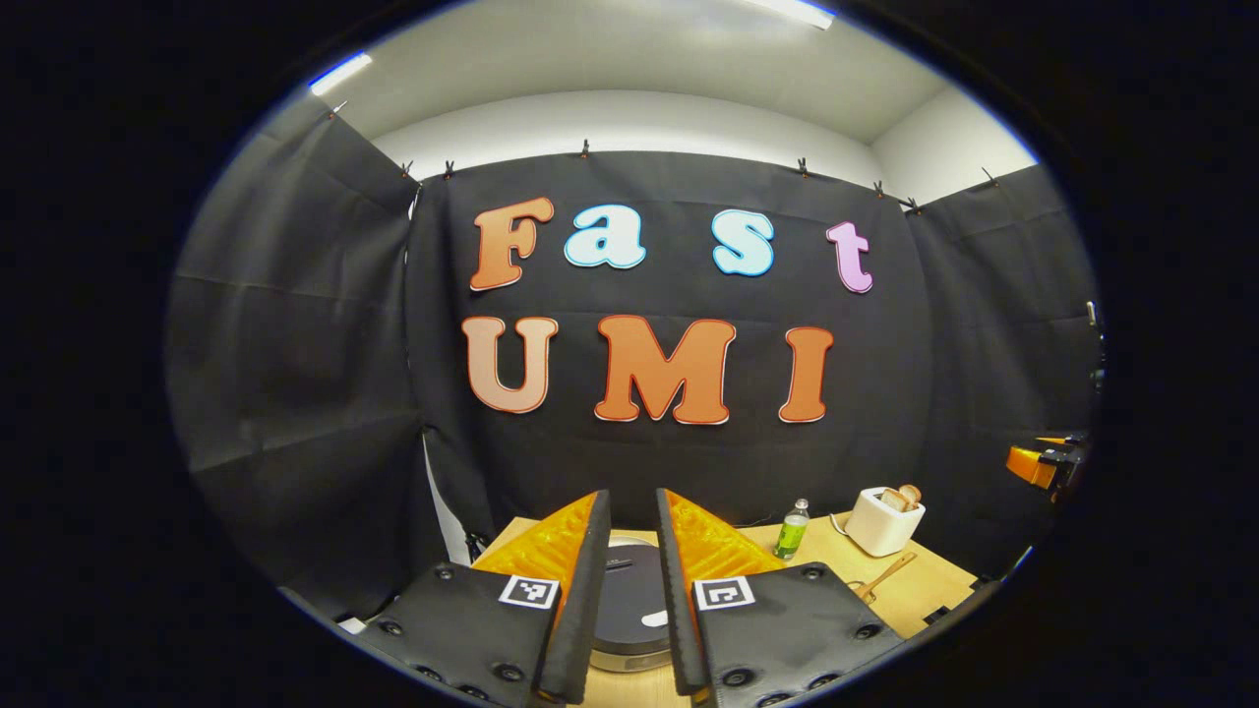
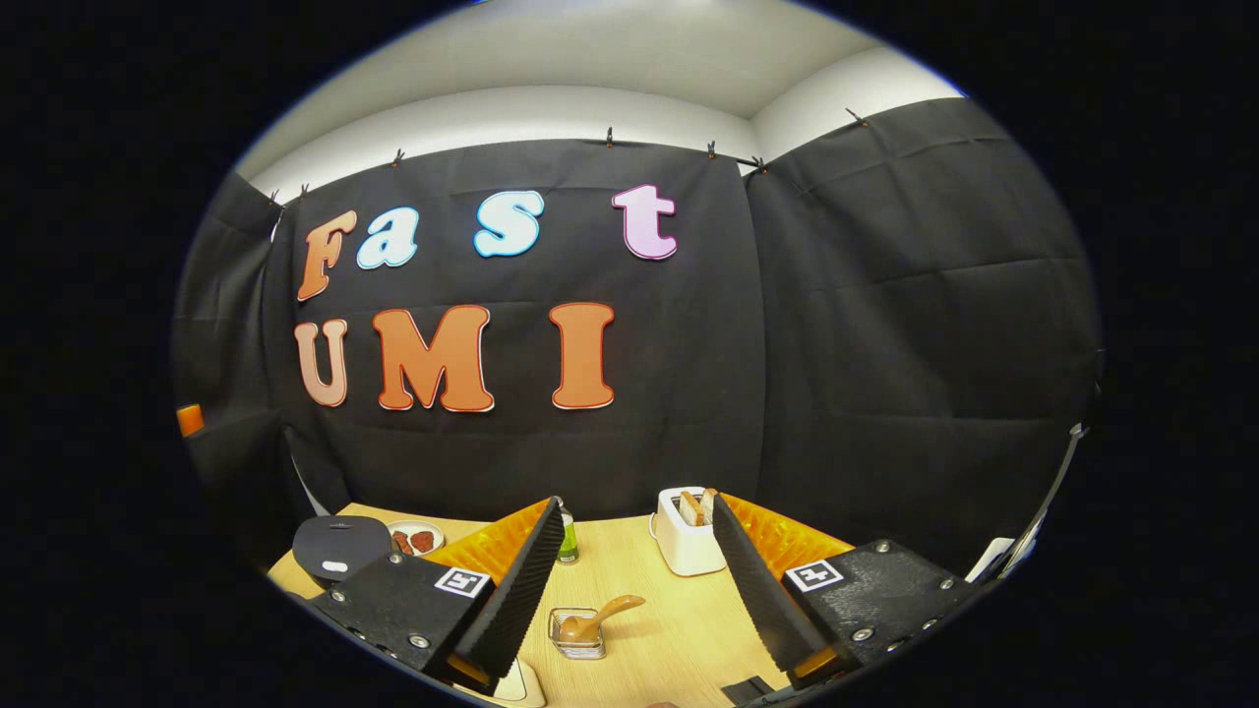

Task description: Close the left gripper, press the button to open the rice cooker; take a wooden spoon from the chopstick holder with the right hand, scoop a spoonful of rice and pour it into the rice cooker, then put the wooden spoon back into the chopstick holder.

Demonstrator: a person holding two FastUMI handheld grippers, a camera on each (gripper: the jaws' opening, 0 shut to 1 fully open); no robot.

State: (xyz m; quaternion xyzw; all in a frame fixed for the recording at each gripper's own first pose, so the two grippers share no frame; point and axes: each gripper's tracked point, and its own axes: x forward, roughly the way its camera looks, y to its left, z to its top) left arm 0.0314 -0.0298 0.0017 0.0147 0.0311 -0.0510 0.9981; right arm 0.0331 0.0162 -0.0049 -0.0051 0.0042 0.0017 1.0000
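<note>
The rice cooker's dark round lid [image 1: 629, 590] lies low between my left gripper's fingers, its white button [image 1: 654, 618] close to the right finger. My left gripper [image 1: 631, 495] hovers above it, open by a narrow gap with nothing in it. The cooker [image 2: 339, 543] also sits at the table's left in the right gripper view. A wooden spoon [image 2: 602, 616] rests in a small clear holder [image 2: 578, 634], ahead of and between the fingers of my wide open, empty right gripper [image 2: 637, 503]. The same spoon [image 1: 885, 575] lies at the right in the left gripper view.
A white toaster [image 2: 686, 536] with bread slices and a green bottle [image 2: 568, 536] stand at the back of the wooden table [image 2: 679, 629]. A small plate [image 2: 415, 539] of red pieces sits beside the cooker. A pale rounded object [image 2: 519, 686] lies at the near edge.
</note>
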